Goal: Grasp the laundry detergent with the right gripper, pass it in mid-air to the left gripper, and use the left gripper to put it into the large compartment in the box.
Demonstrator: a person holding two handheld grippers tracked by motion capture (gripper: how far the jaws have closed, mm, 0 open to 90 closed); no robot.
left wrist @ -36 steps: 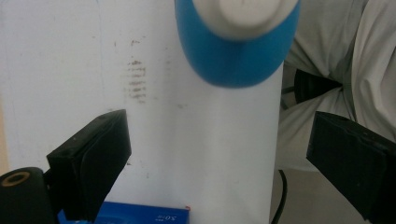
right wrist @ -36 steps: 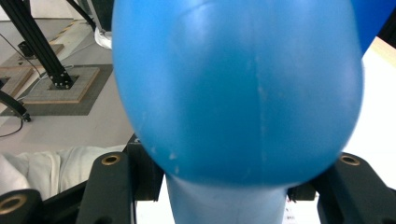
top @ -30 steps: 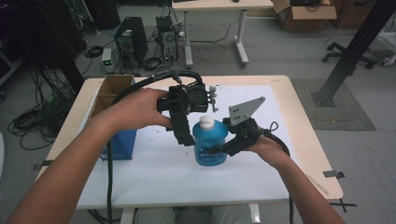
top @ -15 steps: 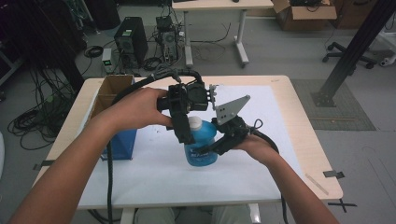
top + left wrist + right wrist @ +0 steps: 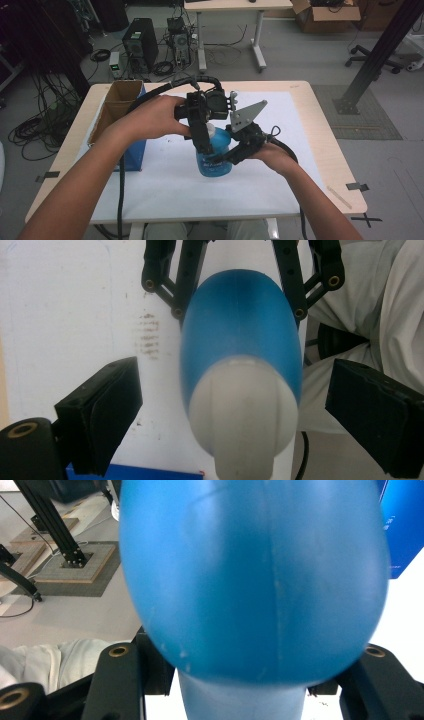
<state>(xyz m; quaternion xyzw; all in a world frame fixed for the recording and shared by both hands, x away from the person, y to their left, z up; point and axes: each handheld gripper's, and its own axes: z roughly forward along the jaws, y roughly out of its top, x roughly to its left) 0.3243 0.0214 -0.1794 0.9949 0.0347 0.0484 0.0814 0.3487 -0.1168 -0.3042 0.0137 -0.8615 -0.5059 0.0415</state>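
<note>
Since a second ago my right gripper has carried the blue bottle leftward under my left gripper; it stays clamped on the body, bottle upright on the desk. Left jaws, wide open, have just begun closing either side of the white cap, not touching. Cap grip looks next.

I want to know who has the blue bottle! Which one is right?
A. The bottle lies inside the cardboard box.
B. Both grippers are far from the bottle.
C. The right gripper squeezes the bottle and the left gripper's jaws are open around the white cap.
C. The right gripper clamps the blue bottle by its body, while the left gripper has its pads standing apart on either side of the white cap.
</note>
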